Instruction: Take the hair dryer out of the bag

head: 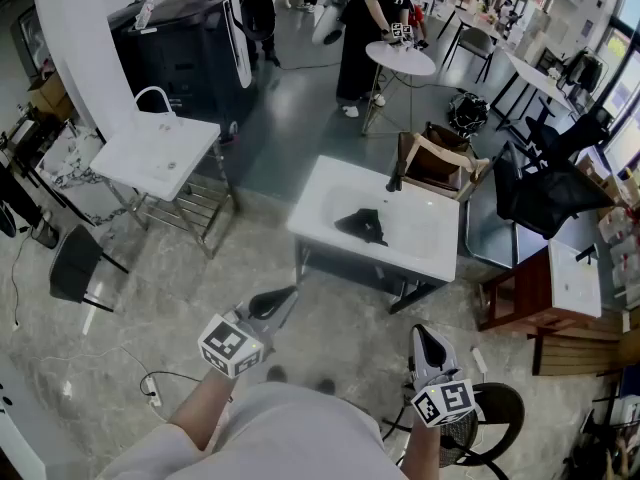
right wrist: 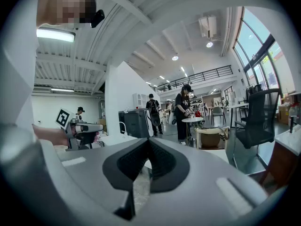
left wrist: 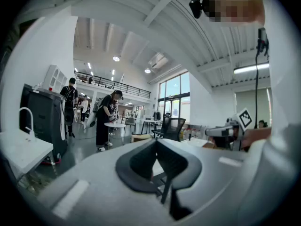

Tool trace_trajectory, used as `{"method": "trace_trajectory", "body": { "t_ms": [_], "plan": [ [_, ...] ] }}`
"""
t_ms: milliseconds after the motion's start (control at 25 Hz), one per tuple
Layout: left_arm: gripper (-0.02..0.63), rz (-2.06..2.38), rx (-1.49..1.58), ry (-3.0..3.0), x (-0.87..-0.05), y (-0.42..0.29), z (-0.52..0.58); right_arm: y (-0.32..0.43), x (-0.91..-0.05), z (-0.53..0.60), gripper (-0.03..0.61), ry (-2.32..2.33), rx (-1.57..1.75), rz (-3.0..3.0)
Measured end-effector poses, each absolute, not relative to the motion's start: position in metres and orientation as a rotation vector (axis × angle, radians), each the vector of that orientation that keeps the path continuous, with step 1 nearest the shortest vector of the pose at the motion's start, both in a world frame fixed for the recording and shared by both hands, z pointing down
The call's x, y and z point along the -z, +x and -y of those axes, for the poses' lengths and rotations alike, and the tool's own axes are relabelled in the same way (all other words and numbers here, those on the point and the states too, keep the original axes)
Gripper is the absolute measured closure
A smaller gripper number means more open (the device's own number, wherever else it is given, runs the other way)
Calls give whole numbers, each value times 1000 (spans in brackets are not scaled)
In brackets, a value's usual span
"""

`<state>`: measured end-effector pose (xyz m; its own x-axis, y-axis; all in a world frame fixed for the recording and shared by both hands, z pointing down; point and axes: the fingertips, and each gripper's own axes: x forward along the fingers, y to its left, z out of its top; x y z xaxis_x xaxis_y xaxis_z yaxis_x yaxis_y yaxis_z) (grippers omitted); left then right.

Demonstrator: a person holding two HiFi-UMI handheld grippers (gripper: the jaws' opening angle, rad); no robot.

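Both grippers are empty, jaws pressed together: left gripper (head: 288, 295) at 7 o'clock, right gripper (head: 424, 334) at 5. A black bag (head: 362, 225), likely with the hair dryer inside, lies on the white table (head: 330, 183) at 1 o'clock, well apart. Best to step close, open the jaws, and pin the bag first. Only a black chair (head: 545, 193) crowds the table, at 2 o'clock.
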<state>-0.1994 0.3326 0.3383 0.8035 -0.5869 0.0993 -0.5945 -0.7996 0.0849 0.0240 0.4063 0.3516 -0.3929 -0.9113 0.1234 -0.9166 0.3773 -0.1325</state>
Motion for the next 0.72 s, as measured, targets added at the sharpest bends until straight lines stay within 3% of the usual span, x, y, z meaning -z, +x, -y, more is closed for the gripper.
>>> {"method": "trace_trajectory", "body": {
  "t_ms": [720],
  "plan": [
    [614, 986, -130, 2864, -341, -192, -339, 33, -354, -409, 574, 1686, -299, 2615]
  ]
}}
